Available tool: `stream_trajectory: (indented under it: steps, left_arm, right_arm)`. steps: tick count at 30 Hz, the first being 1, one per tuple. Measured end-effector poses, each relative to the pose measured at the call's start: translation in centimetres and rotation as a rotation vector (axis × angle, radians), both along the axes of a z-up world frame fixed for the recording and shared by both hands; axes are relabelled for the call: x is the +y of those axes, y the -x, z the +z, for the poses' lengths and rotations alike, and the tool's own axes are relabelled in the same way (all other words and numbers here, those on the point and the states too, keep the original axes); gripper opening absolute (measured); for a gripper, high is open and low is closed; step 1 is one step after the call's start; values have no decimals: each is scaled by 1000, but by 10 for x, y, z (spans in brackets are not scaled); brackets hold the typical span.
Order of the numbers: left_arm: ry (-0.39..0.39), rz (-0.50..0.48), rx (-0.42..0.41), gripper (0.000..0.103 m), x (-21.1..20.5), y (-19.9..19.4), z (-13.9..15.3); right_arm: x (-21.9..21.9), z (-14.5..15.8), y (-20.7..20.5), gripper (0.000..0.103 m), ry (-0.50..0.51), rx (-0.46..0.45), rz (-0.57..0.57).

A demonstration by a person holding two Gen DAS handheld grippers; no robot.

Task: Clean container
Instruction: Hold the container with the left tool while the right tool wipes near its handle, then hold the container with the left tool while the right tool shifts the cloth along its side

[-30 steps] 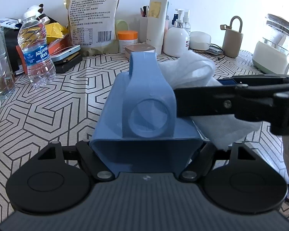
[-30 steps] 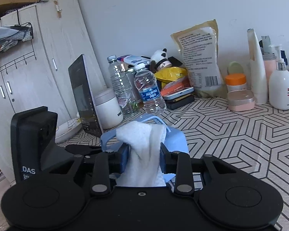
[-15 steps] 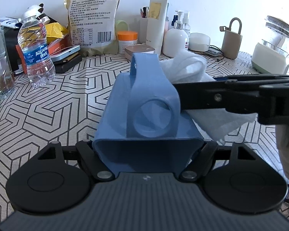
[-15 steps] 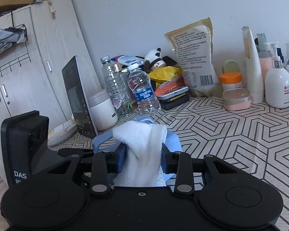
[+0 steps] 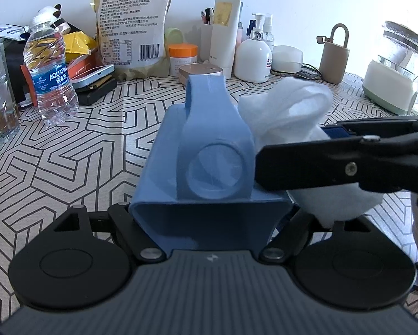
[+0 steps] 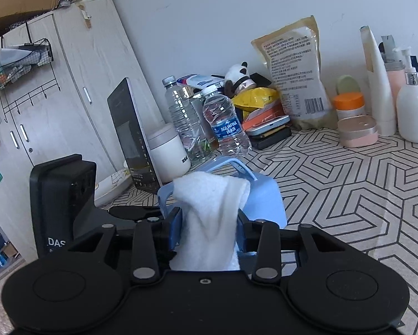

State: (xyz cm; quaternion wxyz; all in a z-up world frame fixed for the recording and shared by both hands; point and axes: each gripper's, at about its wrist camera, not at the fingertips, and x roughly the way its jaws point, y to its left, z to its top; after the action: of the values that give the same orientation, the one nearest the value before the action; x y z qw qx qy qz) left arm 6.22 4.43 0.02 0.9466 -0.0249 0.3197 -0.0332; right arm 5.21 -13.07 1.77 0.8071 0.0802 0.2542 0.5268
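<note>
Shifted lower against the blue container (image 5: pixel 209 150), the right gripper (image 6: pixel 209 223) pinches the white cloth (image 6: pixel 211 217); the left gripper (image 5: pixel 209 223) clamps the container's base.

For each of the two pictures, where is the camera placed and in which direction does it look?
Left wrist: on the left gripper, facing the back wall; it clamps the blue container; the right gripper enters from the right.
Right wrist: on the right gripper, facing the cupboard corner; it pinches the white cloth.
Shared: container, cloth, Aquafina bottle.
</note>
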Motion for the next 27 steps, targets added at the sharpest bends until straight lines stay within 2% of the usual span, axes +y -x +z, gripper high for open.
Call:
stream_trajectory:
  steps: [6, 19, 21, 22, 24, 27]
  left_arm:
    - [3, 8, -2, 80, 1, 0, 0]
    - [1, 5, -6, 80, 0, 0, 1]
    - [7, 7, -7, 80, 1, 0, 1]
    - [8, 7, -6, 80, 1, 0, 1]
    - [8, 9, -2, 80, 1, -1, 0]
    - [13, 10, -1, 82, 2, -1, 0]
  right_arm:
    - [3, 0, -5, 50, 6, 8, -17]
    - [5, 4, -5, 51, 52, -48, -67]
    - [6, 5, -4, 54, 60, -60, -67]
    - [6, 6, -3, 60, 64, -66, -66]
    - [7, 7, -1, 65, 78, -84, -73]
    - [6, 8, -1, 66, 81, -80, -71]
